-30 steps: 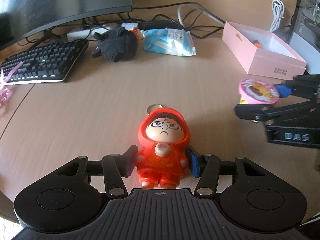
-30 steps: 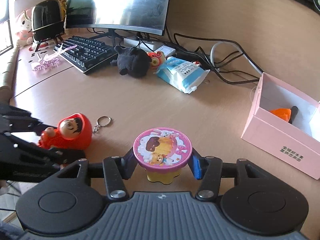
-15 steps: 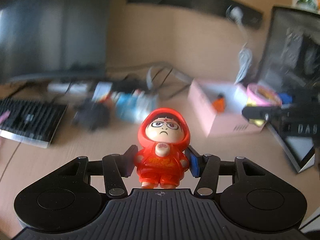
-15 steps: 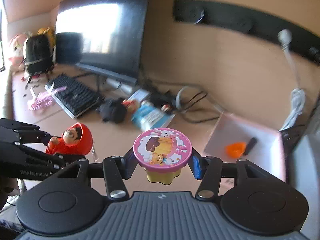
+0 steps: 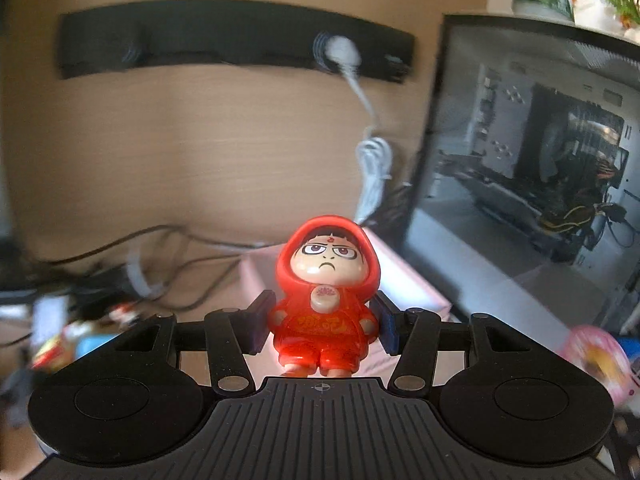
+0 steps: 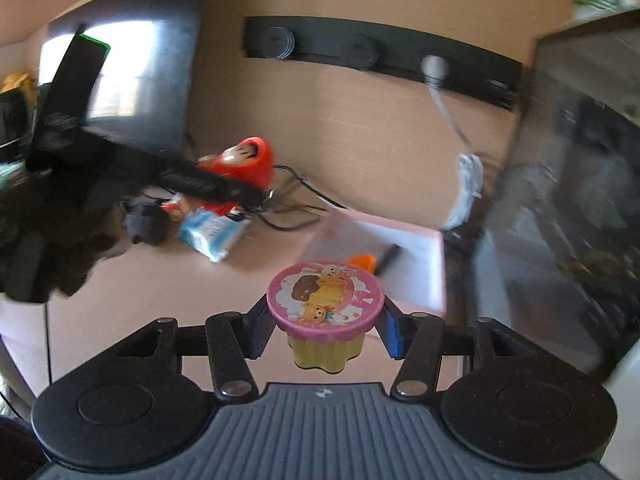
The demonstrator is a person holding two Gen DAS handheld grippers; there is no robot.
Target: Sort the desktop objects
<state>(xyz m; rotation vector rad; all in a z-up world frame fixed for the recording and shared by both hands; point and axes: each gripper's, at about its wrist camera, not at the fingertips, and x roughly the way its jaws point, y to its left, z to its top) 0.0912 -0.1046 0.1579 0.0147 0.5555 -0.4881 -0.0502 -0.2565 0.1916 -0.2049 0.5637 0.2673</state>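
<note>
Above the desk (image 6: 160,280), near the pink box (image 6: 400,240), both loads have been lifted: the frowning red doll (image 5: 326,296) is clamped by the left gripper (image 5: 322,322), the pink-lidded yellow cup (image 6: 326,312) by the right gripper (image 6: 326,330).

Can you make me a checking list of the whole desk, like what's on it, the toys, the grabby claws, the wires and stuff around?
Surface: wooden desk, blurred.
Job's things: red hooded figure and pink-lidded cup, both lifted; open pink box holds something orange.
Clutter: black plush, blue-white packet.
Grippers: left gripper shut on the figure; right gripper shut on the cup.
Cables: black cables; white cord hanging.
Surroundings: monitor, glass-sided computer case.
</note>
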